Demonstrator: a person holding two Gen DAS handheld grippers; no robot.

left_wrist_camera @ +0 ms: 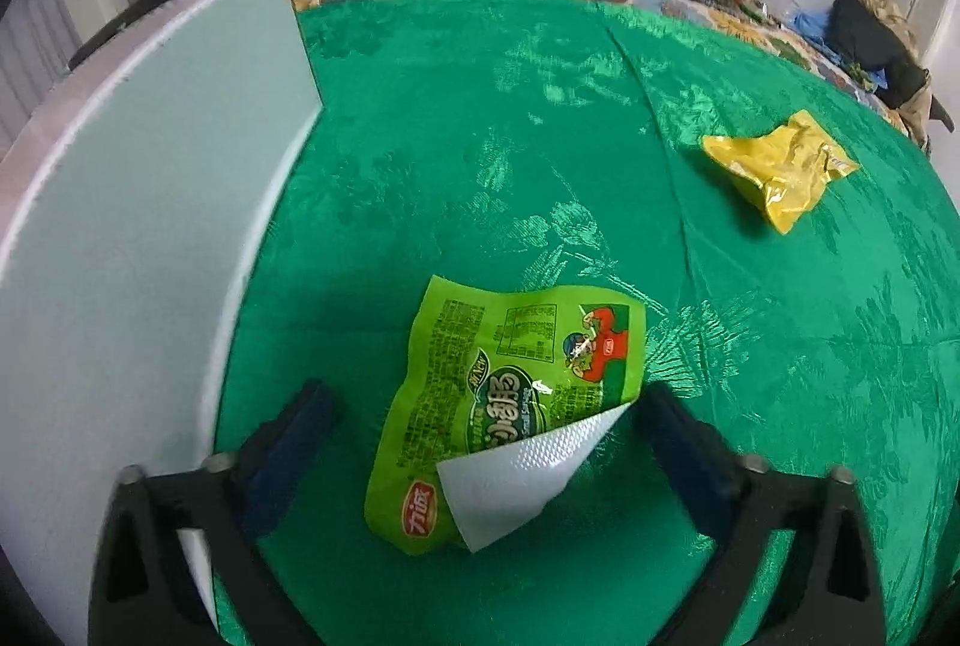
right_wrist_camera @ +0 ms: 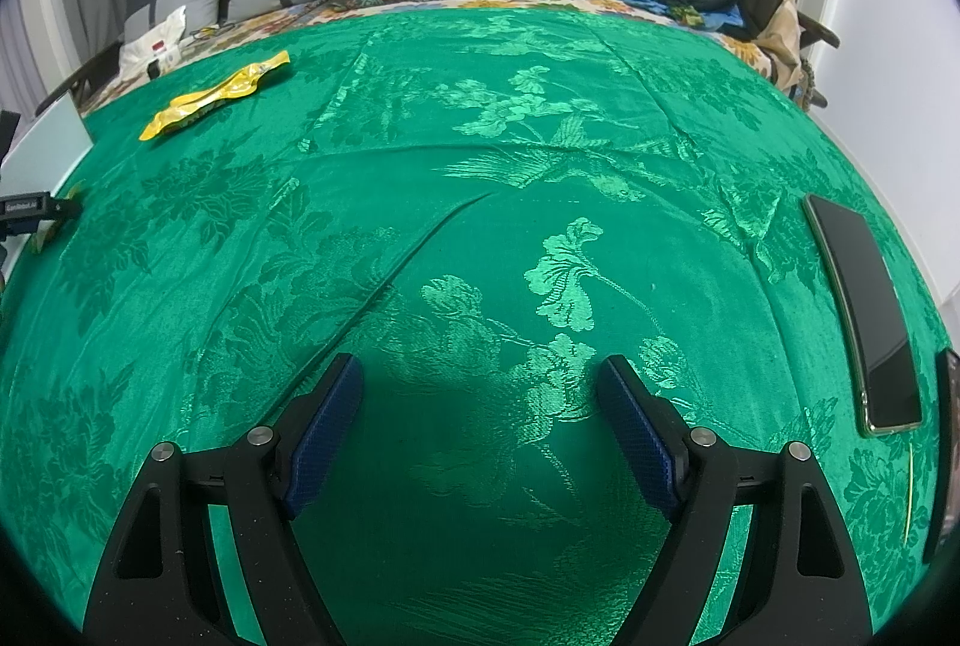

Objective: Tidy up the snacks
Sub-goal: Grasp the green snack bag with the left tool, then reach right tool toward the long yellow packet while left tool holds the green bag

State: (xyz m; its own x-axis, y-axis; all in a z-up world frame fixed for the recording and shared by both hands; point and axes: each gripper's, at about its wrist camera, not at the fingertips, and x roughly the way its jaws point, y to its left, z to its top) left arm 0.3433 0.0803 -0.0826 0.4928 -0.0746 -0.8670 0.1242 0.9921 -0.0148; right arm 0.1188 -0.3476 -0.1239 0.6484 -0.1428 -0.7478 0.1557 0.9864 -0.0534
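Green patterned cloth (right_wrist_camera: pixel 480 166) covers the whole work surface, w/ a pale flat board (left_wrist_camera: pixel 150 226) standing along its left side in the left wrist view. Dark phone (right_wrist_camera: pixel 864 322) lies on the cloth at the right edge of the right view.

Snacks next: green snack packet (left_wrist_camera: pixel 510 406) lies flat on the cloth, one corner folded over showing its white inside, right between the left gripper (left_wrist_camera: pixel 486 418) arms. Yellow snack packet (left_wrist_camera: pixel 780 166) sits crumpled well apart, farther back & to the right.

Left gripper: jaws partly apart, straddling the green packet; pads don't look to be pressing it, so nothing held yet. Right gripper (right_wrist_camera: pixel 480 382): jaws apart over bare cloth, empty.

Handling, my read: green packet is light, thin, floppy film, prob. slick, and contents may crush. Best grab is a pinch across the flat sealed edge or the upturned corner, not the middle.
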